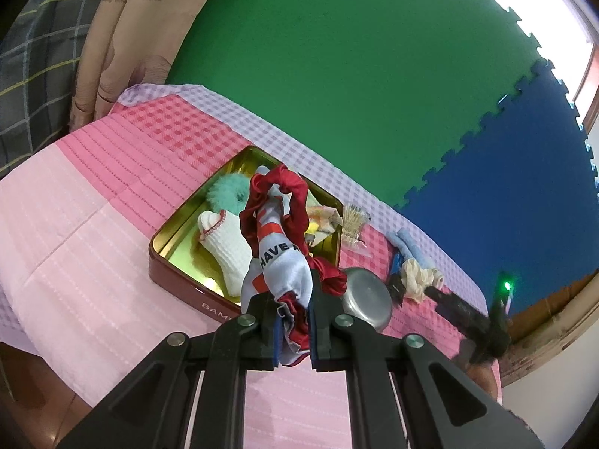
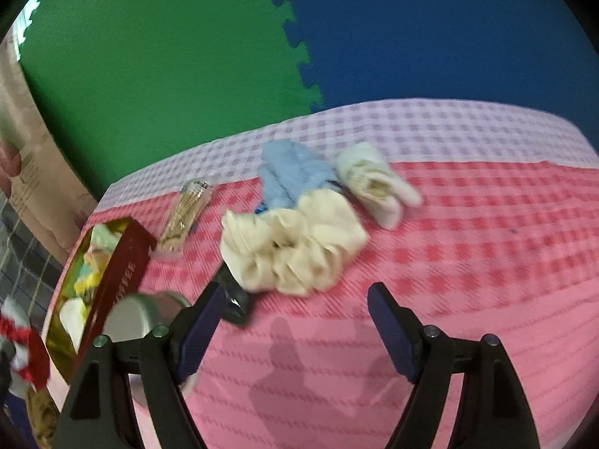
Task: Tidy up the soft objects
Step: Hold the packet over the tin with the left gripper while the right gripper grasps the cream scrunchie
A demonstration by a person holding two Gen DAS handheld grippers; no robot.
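My left gripper [image 1: 292,299] is shut on a pale blue sock [image 1: 280,262] printed "HAVE A", with a red scrunchie [image 1: 277,194] looped around it. The bundle hangs over the near edge of a red tin [image 1: 187,288] with a gold inside. In the tin lie a teal fluffy scrunchie [image 1: 228,191], a white sock [image 1: 228,247] and yellow cloth [image 1: 318,220]. My right gripper [image 2: 295,292] stands open just above the pink cloth, with nothing between its fingers. A cream scrunchie [image 2: 295,243] lies right ahead of it, with a blue cloth [image 2: 288,176] and a white sock [image 2: 378,183] beyond.
A metal cup [image 2: 142,314] and a black clip [image 2: 236,299] sit between the tin [image 2: 116,280] and the cream scrunchie. A clear toothpick box [image 2: 187,209] lies behind them. Green and blue foam mats [image 2: 187,56] cover the floor past the table's far edge.
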